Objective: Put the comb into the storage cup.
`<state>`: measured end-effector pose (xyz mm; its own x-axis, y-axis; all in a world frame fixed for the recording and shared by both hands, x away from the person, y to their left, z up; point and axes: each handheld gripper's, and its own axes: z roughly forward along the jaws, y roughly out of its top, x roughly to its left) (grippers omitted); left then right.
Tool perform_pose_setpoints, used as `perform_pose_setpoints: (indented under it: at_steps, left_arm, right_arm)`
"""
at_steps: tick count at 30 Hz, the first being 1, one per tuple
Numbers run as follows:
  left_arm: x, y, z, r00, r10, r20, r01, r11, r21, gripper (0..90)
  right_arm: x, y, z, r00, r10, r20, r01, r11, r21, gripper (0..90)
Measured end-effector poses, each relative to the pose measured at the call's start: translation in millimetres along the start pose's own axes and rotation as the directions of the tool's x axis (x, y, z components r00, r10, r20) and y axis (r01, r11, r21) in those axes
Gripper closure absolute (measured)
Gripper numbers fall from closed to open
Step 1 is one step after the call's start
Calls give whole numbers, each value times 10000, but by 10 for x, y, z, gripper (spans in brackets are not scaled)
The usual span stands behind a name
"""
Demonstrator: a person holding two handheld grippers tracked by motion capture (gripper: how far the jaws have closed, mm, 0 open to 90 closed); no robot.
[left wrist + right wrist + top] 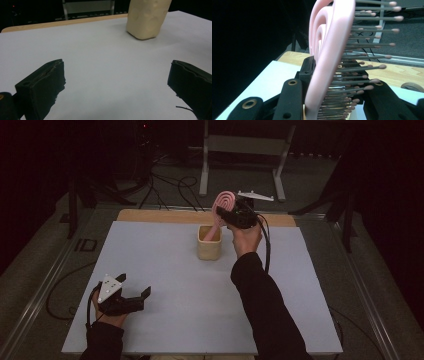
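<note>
A cream cup (209,243) stands on the white table (165,270), toward the far edge; a pink hairbrush (220,215) leans in it, handle down inside, head rising above the rim; the right gripper (235,213), just above the cup, is clamped on the brush head, bristles between its jaws (332,62); the left gripper (131,292) rests well nearer than the cup, jaws spread apart over bare table.

Dark room. Grey carpet floor (310,180) w/ black cables (170,190); metal frame stand (245,150) beyond desk's far edge.
</note>
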<state>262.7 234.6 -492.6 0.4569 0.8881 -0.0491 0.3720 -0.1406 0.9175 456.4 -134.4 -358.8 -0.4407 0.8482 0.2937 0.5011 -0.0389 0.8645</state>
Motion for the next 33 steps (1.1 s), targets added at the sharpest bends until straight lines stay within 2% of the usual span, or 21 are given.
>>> perform_pose_setpoints:
  at_steps: [33]
  left_arm:
    - [8, 2, -5, 10000, -27, -28, 27, 10000, -18, 16]
  right_arm:
    - [63, -123, 173, 9998, -194, 19, 194, 9991, 384, 636]
